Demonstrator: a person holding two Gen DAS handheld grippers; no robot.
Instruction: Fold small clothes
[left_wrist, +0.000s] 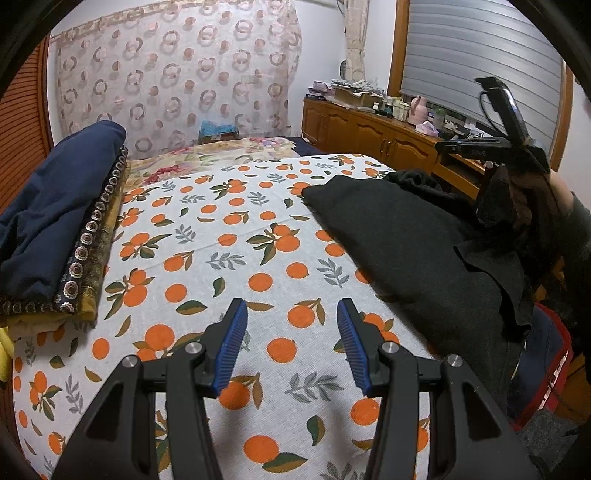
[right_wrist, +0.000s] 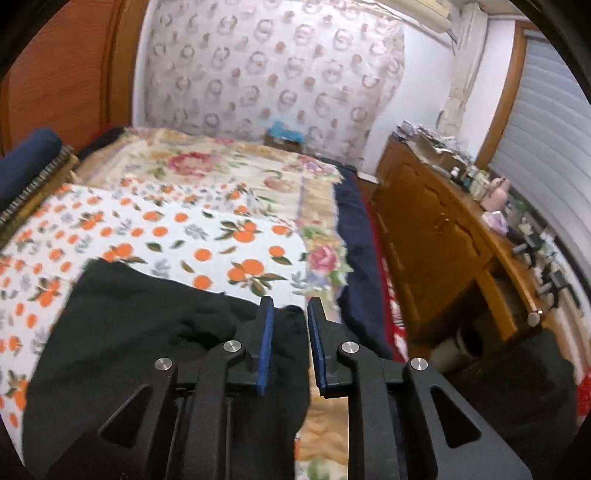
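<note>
No text, label, brand or number can be read in either view. A dark device (left_wrist: 480, 146) at the right of the left wrist view carries small pale marks, too blurred to make out. The bottles (right_wrist: 476, 177) on the wooden cabinet (right_wrist: 436, 236) are too small to show labels.

Black garment (left_wrist: 399, 236): dark, soft knit fabric, rumpled, lying spread on the right side of the orange-print sheet (left_wrist: 229, 258), its far corner flat, its near right edge drooping off the bed. One bunched fold (right_wrist: 291, 332) rises between the right gripper's (right_wrist: 290, 314) fingers.
</note>
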